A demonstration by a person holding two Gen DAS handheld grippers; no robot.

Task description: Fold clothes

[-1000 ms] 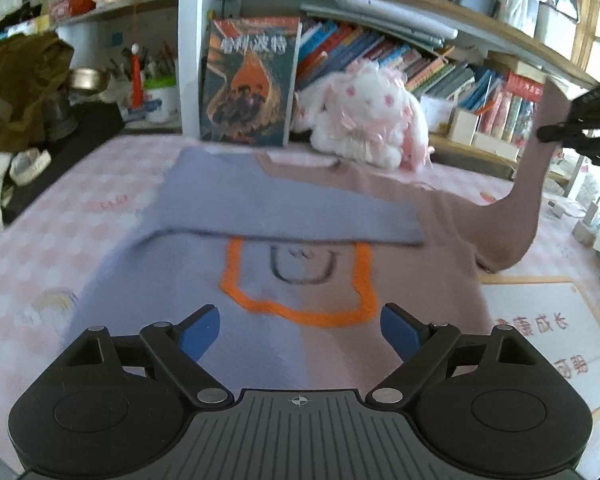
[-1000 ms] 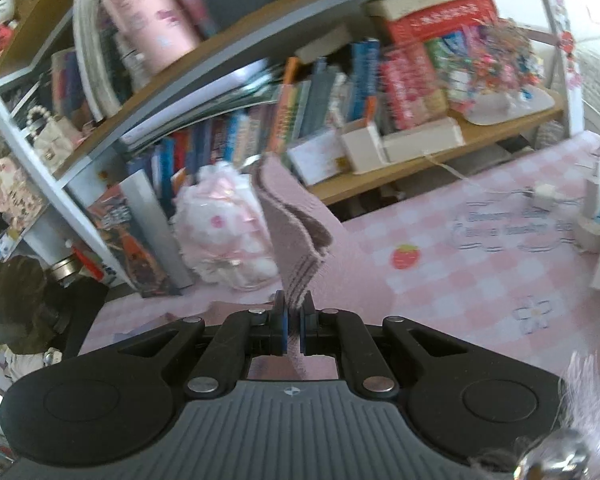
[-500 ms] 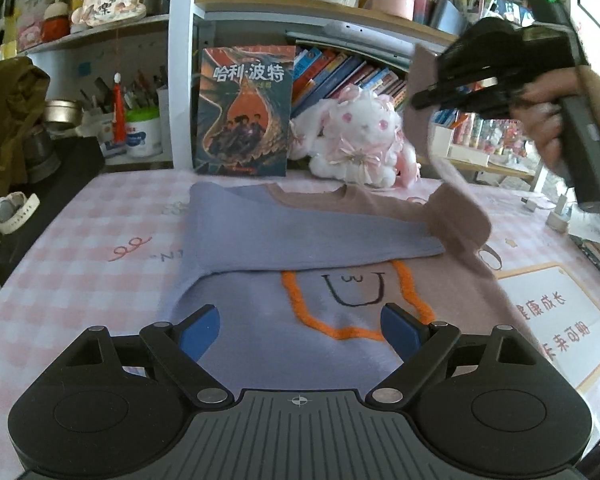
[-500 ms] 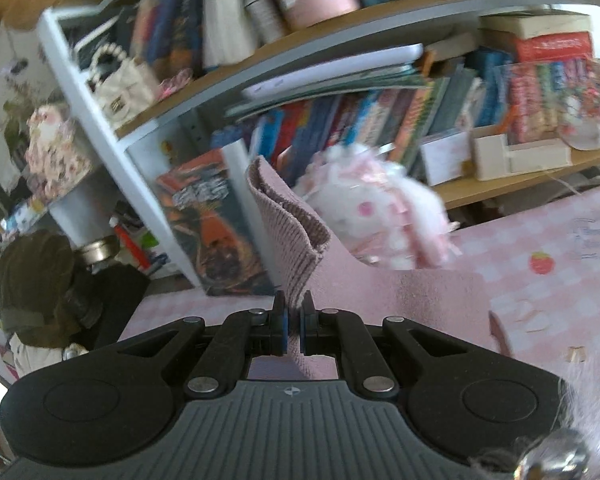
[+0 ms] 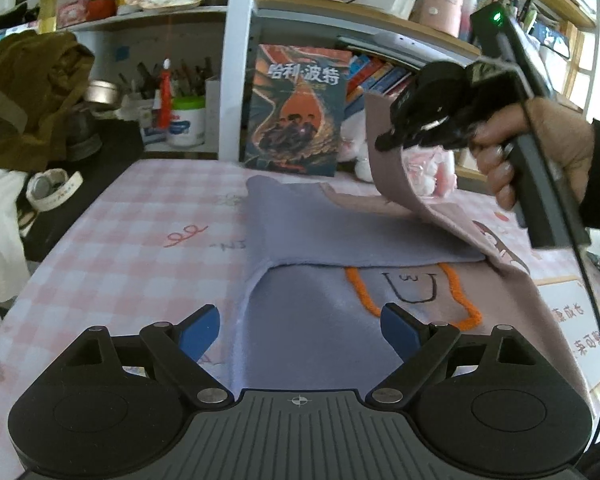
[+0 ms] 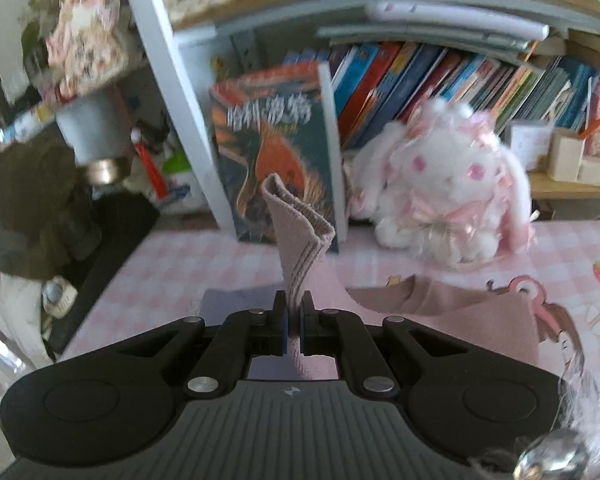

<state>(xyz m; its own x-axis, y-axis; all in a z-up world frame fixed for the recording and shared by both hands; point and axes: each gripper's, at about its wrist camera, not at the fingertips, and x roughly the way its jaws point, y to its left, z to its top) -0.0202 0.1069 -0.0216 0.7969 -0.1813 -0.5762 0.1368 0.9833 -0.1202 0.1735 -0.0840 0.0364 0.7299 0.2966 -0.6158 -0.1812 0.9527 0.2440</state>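
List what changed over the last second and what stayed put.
The right gripper, still shut on the pink sleeve, has carried it leftward over the sweater. The left gripper stays open and empty; the blue sleeve stays folded across the chest.

Sweater (image 5: 308, 316): lavender-blue front, orange outline motif, black line drawing; mauve-pink sleeve (image 6: 300, 248), ribbed cuff. Tablecloth (image 5: 140, 248): pink-white check. Plush (image 6: 444, 204) behind sweater: white, pink spots. Gripper (image 5: 300, 330) pads: blue; body black.

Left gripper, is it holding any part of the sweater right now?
No, the left gripper stands wide open above the sweater, its blue fingertips apart with no cloth between them.
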